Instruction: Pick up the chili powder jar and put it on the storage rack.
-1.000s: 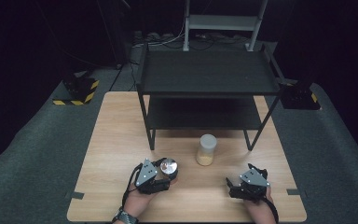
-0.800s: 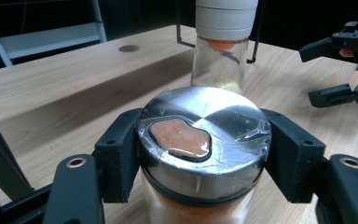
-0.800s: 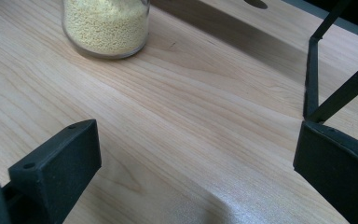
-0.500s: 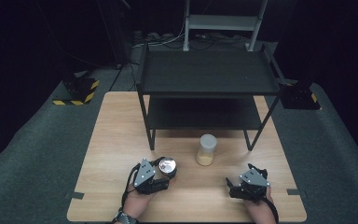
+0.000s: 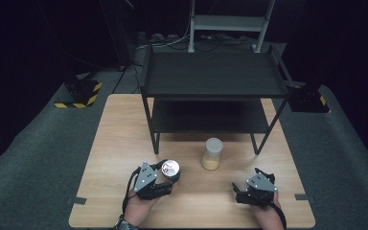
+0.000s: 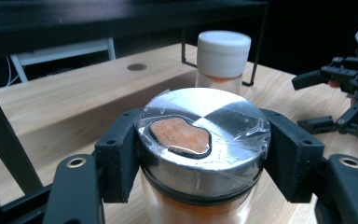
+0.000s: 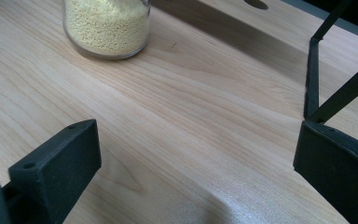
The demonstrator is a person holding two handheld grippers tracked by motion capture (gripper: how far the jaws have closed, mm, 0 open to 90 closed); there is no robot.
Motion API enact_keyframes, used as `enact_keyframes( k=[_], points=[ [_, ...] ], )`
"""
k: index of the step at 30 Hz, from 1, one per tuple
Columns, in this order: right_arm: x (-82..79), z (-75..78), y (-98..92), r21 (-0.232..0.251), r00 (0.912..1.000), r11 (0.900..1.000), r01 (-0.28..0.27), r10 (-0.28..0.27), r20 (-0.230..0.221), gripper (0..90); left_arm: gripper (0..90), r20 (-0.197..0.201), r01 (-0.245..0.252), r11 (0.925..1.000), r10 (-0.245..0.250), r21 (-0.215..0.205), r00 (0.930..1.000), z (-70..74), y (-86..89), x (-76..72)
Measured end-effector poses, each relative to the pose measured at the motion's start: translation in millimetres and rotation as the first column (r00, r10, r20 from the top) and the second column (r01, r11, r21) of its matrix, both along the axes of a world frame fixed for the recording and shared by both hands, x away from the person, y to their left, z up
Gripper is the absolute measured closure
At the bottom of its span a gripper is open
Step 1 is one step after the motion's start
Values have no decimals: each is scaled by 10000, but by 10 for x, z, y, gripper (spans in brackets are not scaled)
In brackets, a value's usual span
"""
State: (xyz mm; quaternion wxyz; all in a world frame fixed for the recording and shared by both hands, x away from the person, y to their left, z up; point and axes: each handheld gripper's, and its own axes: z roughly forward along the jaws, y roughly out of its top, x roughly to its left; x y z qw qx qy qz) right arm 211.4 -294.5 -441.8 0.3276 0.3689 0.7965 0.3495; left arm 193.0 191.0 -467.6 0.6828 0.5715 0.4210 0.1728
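A glass jar of orange powder (image 6: 200,126) with a silver lid under clear film sits between my left gripper's (image 6: 203,154) pads, which press on its neck from both sides. In the high view this jar (image 5: 170,168) is at the table's front left, with the left gripper (image 5: 168,179) shut on it. Whether its base touches the wood is hidden. A second jar (image 5: 212,154) with a white lid and yellow grains stands upright mid-table, also seen as the white-lidded jar (image 6: 223,51) and the grain jar (image 7: 107,25). My right gripper (image 5: 242,191) rests open at the front right, nothing between the jaws (image 7: 196,158).
A black two-level metal rack (image 5: 213,76) stands on the far half of the wooden table (image 5: 124,134); its thin legs (image 7: 313,70) come down near the right gripper. Grey carpet surrounds the table, and a yellow-black striped block (image 5: 76,98) lies at the back left.
My left gripper has risen slightly with the orange-powder jar in its grip. The right gripper and the white-lidded jar have stayed put.
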Motion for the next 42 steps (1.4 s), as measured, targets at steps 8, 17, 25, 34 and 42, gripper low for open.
enact_keyframes(
  k=[8, 17, 25, 34, 42],
  points=[
    [6, 3, -7, 33, 10000, 10000, -22, 23, -35, 0, 347, 245, -55, 9999, 58, -97, 9997, 159, 0, -34],
    [11, 5, -13, 62, 10000, 10000, -28, 28, -59, 0, 347, 543, -56, 9995, 73, -311, 9985, 341, 17, -27],
    [11, 6, -9, 36, 10000, 10000, -34, 35, -63, 0, 347, 798, -66, 9987, 107, -510, 9968, 507, 25, -2],
    [12, 5, -14, 84, 10000, 10000, -5, 5, -69, 0, 347, 988, -42, 9961, 130, -885, 9950, 694, 51, 69],
    [12, 5, -17, 95, 10000, 10000, -5, 6, -67, 0, 347, 1361, -107, 9947, 247, -1026, 9904, 890, 64, 147]
  ],
)
